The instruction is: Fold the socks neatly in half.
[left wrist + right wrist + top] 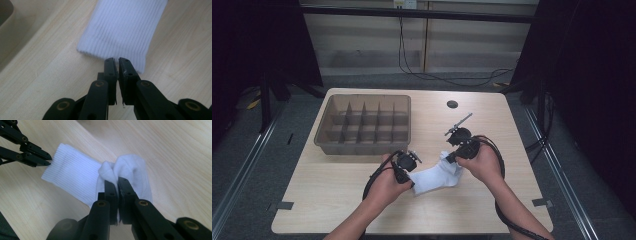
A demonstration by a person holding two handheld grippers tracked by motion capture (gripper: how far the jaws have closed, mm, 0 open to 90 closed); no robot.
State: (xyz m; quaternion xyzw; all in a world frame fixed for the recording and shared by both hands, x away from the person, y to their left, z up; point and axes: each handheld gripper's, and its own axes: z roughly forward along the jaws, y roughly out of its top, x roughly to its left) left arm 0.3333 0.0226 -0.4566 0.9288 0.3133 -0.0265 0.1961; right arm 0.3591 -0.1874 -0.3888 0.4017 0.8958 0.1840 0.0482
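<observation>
At lower centre we see a white sock [437,175] on the wooden table [327,185], our right gripper [117,181] pinching its bunched toe, our left gripper [116,60] closed at its cuff, grip uncertain, divided tray [364,125] upper left.

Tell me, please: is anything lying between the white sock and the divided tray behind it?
Nothing visible does. Only bare table lies between the white sock and the divided tray. Both grippers, left gripper and right gripper, are at the sock's ends.
</observation>
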